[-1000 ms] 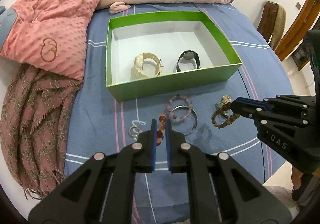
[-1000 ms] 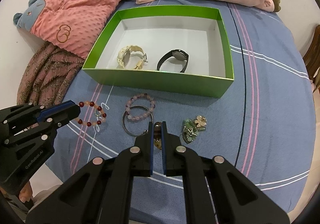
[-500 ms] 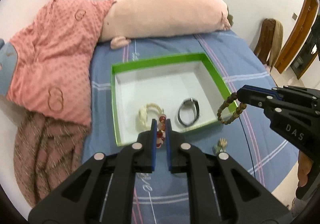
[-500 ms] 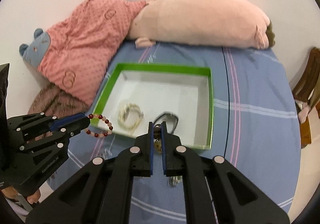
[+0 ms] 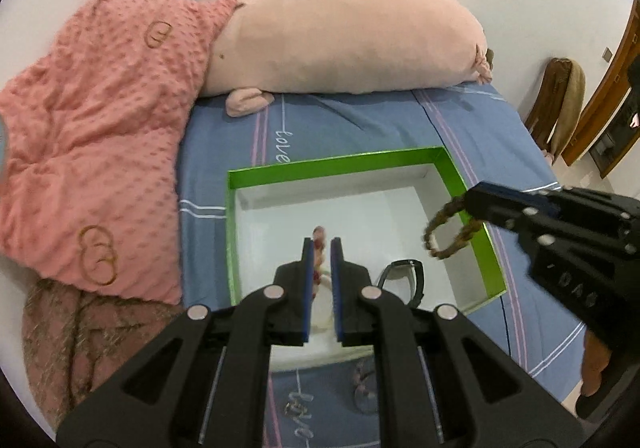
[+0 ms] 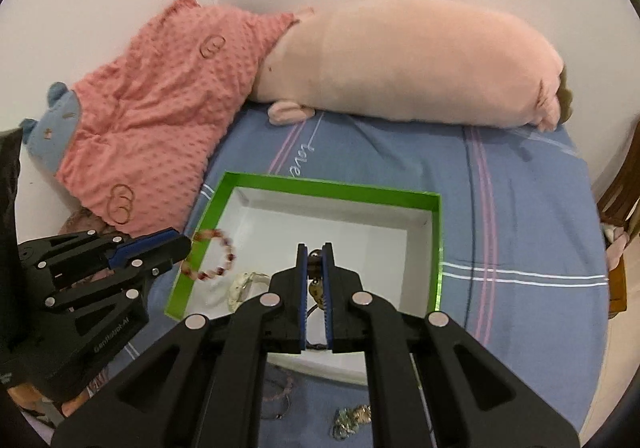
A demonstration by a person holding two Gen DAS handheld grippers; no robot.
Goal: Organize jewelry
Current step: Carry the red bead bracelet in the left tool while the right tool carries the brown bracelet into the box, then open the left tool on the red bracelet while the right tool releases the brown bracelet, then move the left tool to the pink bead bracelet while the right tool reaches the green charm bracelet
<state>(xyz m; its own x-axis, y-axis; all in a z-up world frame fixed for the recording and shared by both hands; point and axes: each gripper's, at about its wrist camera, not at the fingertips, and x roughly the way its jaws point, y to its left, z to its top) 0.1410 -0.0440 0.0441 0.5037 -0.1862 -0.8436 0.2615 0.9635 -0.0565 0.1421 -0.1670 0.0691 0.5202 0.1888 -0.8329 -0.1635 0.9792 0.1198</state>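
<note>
The green box with a white inside lies on the blue bed sheet. My left gripper hangs over its near left part, shut on a red bead bracelet. That bracelet dangles from the left gripper over the box's left rim in the right wrist view. My right gripper is shut on a brown bead bracelet, which hangs over the box's right wall. A black watch and a cream watch lie inside the box.
A pink bead bracelet with a metal ring and a small green-gold piece lie on the sheet in front of the box. Behind it are a pink plush pillow and a dotted pink blanket. A chair stands at the right.
Both grippers have risen off the sheet and moved forward over the box, each carrying its bracelet. The loose jewelry is now below and behind the fingers.
</note>
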